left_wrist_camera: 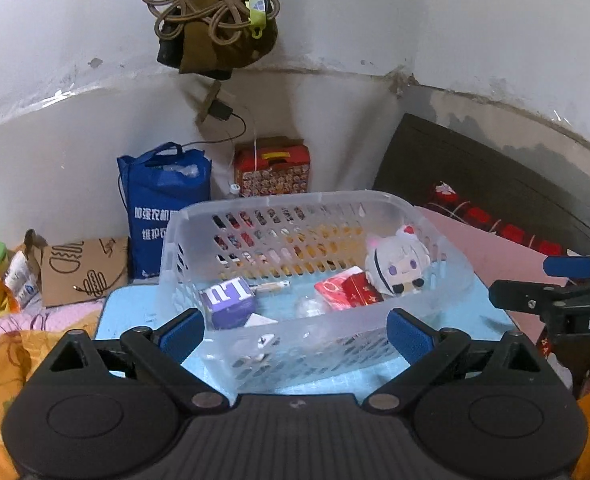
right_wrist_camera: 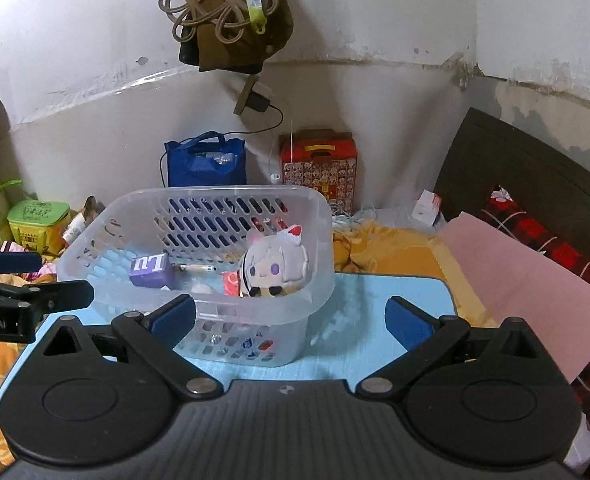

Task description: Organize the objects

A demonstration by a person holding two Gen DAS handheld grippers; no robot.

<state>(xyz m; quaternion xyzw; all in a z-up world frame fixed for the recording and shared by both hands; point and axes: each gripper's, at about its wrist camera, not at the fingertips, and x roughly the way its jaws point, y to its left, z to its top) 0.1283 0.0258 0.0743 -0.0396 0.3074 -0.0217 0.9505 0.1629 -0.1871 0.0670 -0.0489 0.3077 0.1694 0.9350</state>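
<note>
A clear plastic basket [left_wrist_camera: 279, 208] stands on a light blue table top [left_wrist_camera: 127, 308]. In it lie a white-haired plush doll [left_wrist_camera: 399, 266], a purple box [left_wrist_camera: 229, 300], a red packet [left_wrist_camera: 347, 290] and a pen [left_wrist_camera: 273, 286]. My left gripper [left_wrist_camera: 295, 332] is open and empty, its pads on either side of the basket's near wall. My right gripper [right_wrist_camera: 291, 318] is open and empty, just right of the basket [right_wrist_camera: 323, 216]; the doll [right_wrist_camera: 275, 268] and purple box [right_wrist_camera: 151, 270] show there too. The right gripper also shows in the left wrist view [left_wrist_camera: 551, 284].
A blue bag [left_wrist_camera: 163, 204], a red carton [left_wrist_camera: 273, 168] and a cardboard box [left_wrist_camera: 83, 270] stand against the wall. A pink board [right_wrist_camera: 527, 280] and dark headboard [right_wrist_camera: 535, 176] lie right. Orange bedding [right_wrist_camera: 391, 248] surrounds the table. Cords hang above [left_wrist_camera: 211, 12].
</note>
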